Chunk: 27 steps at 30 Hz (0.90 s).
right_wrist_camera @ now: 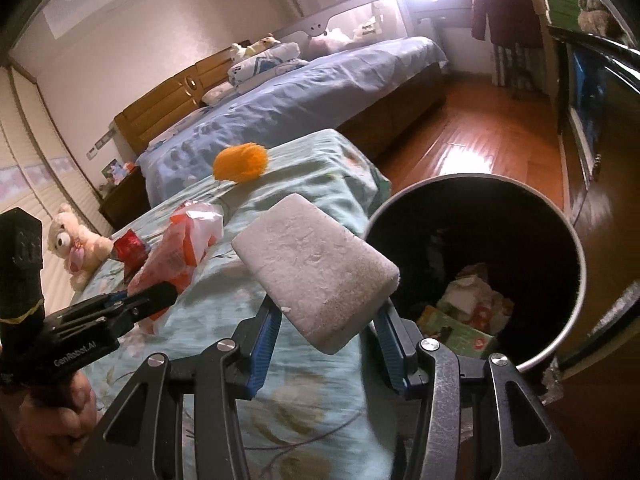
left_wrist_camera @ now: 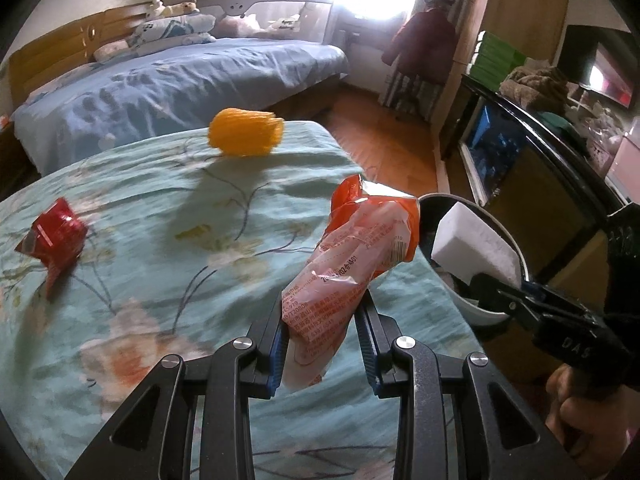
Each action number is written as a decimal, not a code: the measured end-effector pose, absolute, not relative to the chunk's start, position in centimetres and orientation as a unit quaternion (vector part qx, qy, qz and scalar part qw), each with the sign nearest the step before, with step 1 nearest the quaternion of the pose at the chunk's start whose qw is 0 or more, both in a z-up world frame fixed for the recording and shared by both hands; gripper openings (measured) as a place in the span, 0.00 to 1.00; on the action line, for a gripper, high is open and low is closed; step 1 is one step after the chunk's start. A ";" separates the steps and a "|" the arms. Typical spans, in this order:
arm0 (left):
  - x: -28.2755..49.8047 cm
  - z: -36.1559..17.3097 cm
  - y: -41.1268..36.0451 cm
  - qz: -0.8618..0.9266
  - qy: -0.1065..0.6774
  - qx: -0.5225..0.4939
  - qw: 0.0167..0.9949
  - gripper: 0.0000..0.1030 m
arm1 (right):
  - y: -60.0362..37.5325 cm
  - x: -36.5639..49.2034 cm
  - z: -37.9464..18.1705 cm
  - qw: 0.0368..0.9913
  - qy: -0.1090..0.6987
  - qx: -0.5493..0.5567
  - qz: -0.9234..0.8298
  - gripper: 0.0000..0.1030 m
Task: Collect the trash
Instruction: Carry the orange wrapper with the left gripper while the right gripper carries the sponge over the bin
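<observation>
Both hands loaded, heading for the bin!
Left gripper point(left_wrist_camera: 322, 332) clamps the orange wrapper point(left_wrist_camera: 352, 248); right gripper point(right_wrist_camera: 326, 332) clutches a white sponge point(right_wrist_camera: 316, 276) beside the trash bin point(right_wrist_camera: 576, 256); red wrapper point(left_wrist_camera: 54, 236) and orange foam net point(left_wrist_camera: 246, 132) remain on the bedspread point(left_wrist_camera: 160, 240).

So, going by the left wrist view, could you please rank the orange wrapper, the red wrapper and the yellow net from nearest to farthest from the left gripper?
1. Orange wrapper: held in the left gripper.
2. Red wrapper: on the bedspread, far left.
3. Yellow net: ahead, at the bedspread's far edge.
</observation>
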State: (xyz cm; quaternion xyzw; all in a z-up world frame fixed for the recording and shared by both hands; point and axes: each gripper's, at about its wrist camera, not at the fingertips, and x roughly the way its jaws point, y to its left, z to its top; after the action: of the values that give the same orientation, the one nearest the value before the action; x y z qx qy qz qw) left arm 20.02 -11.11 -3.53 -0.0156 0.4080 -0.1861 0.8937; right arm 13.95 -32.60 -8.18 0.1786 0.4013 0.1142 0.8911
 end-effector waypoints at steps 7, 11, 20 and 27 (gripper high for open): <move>20.8 -3.4 -13.3 -0.209 0.408 0.001 0.889 0.30 | -34.7 13.7 -8.7 0.891 0.404 0.184 0.092 0.47; 21.3 -3.4 -14.6 -0.218 0.409 0.010 0.886 0.30 | -36.0 13.4 -9.0 0.892 0.403 0.191 0.079 0.47; 21.9 -3.6 -17.8 -0.239 0.414 0.033 0.878 0.30 | -38.6 13.1 -9.4 0.890 0.407 0.199 0.056 0.49; 22.7 -4.2 -20.0 -0.247 0.421 0.047 0.871 0.30 | -40.1 13.1 -9.7 0.889 0.408 0.202 0.041 0.49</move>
State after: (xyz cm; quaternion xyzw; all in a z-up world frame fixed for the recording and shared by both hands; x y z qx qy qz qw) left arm 22.74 -19.98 -4.21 0.0474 0.4213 -0.2471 0.8713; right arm 13.14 -40.13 -9.67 0.2023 0.4084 0.0415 0.8892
